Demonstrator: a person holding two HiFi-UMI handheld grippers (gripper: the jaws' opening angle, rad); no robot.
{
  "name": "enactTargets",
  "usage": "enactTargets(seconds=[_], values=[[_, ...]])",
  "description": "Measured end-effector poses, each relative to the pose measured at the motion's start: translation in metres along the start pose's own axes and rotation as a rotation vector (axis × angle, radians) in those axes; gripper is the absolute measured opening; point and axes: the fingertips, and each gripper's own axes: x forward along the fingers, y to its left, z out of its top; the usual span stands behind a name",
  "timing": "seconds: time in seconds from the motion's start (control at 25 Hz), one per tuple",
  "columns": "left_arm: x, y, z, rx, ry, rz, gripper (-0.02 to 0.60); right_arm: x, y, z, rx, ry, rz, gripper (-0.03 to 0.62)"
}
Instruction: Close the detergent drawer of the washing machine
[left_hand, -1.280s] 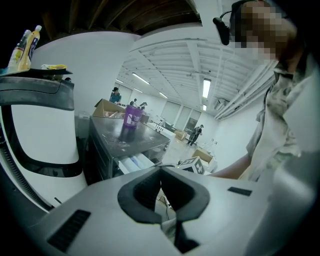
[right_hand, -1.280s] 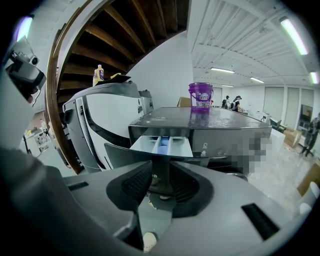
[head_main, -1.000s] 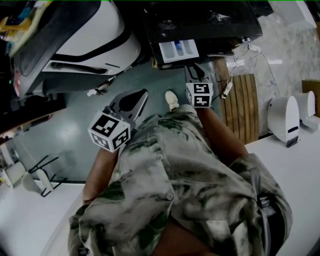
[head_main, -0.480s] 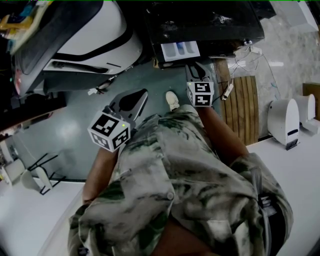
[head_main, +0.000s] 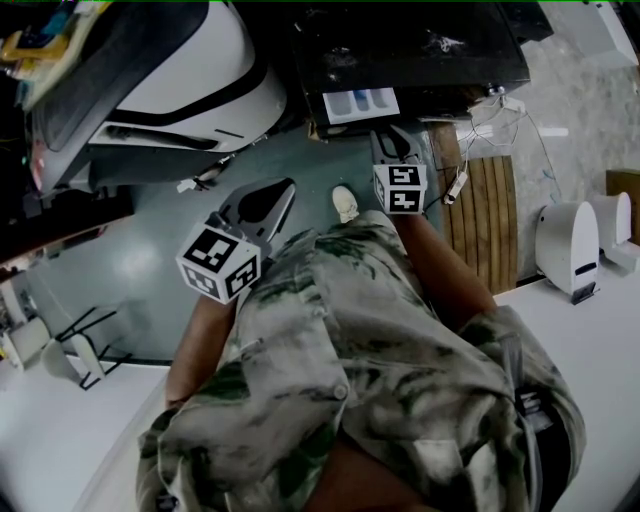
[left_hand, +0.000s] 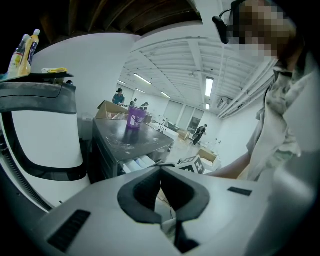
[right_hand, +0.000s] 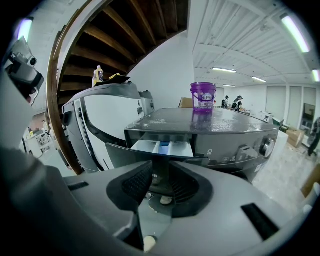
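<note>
Detergent drawer (right_hand: 162, 148) open, dark washer top (right_hand: 200, 122), teal floor (head_main: 130, 260)

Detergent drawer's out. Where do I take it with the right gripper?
Push, don't pinch: set the right gripper on the dark front panel of the detergent drawer, coming from the front. That panel faces the gripper; the drawer should slide back.

Purple bucket (right_hand: 203, 96), dark grey washing machine (right_hand: 230, 145).

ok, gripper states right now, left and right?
left gripper: closed, nothing in it.
right gripper: open, empty, short of the drawer.
</note>
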Motion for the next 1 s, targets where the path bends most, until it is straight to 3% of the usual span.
enactTargets(seconds=[1.0], values=[[0.006, 0.012, 0.01, 0.008, 0.005, 0.007, 0.023, 0.018, -0.005, 0.012, 0.004, -0.007, 0.0, 0.121]])
